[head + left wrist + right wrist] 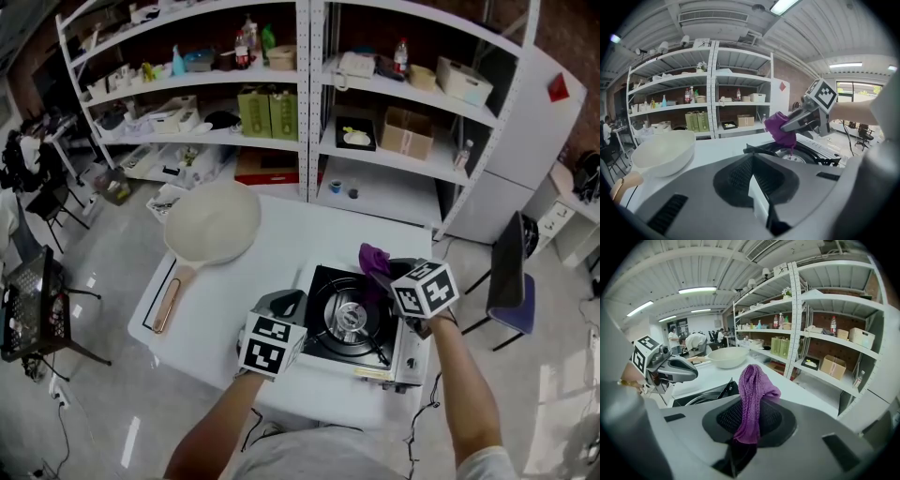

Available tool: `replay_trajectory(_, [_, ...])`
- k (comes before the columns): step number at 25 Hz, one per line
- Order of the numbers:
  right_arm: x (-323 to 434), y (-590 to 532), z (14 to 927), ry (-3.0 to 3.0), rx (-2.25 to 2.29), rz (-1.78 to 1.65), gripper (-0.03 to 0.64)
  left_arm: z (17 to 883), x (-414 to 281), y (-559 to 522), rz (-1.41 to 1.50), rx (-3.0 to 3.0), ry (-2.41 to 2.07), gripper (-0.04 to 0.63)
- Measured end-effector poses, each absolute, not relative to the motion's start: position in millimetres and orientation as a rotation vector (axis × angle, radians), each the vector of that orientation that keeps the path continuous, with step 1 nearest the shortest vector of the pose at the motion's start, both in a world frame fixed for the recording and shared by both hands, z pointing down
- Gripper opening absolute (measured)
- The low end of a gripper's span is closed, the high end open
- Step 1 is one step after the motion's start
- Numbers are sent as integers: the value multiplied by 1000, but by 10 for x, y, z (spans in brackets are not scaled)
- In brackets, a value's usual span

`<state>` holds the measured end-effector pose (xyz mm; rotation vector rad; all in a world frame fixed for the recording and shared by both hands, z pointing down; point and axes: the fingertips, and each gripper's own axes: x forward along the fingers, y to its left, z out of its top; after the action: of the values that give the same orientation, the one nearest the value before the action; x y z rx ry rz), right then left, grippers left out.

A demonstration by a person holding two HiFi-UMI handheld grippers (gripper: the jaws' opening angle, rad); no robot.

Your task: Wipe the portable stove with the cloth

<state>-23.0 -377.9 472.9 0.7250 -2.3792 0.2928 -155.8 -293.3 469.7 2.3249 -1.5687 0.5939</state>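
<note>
Right gripper [745, 439] jaws pinch a crumpled purple knitted cloth [752, 390], bunched beyond its fingertips. Just beneath sits the black portable stove [322, 284] with a round metal burner [349, 320]. Left gripper [757, 199] jaws are together and empty.

I was in a big workroom, like a lab. Tall white shelves [303, 103] held boxes [406, 132] and bottles [248, 42] by a brick wall [820, 322]. Long lights [696, 289] ran overhead. People [673, 339] stood far off past my white tabletop [281, 234].
</note>
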Motion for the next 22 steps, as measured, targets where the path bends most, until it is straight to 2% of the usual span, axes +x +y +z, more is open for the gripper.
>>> replay_trajectory(7, [-398, -3745, 4472, -2447, 714, 288, 61, 4697, -1632, -2903, 579, 2318, -1580, 3])
replay_trajectory(15, [-931, -3640, 3967, -2565, 623, 163, 61, 4653, -1803, -2832, 580, 2289, -1617, 3])
replay_trajectory(22, [-1375, -3548, 4046, -2580, 544, 145, 61, 4597, -2056, -2723, 568, 2255, -1677, 3])
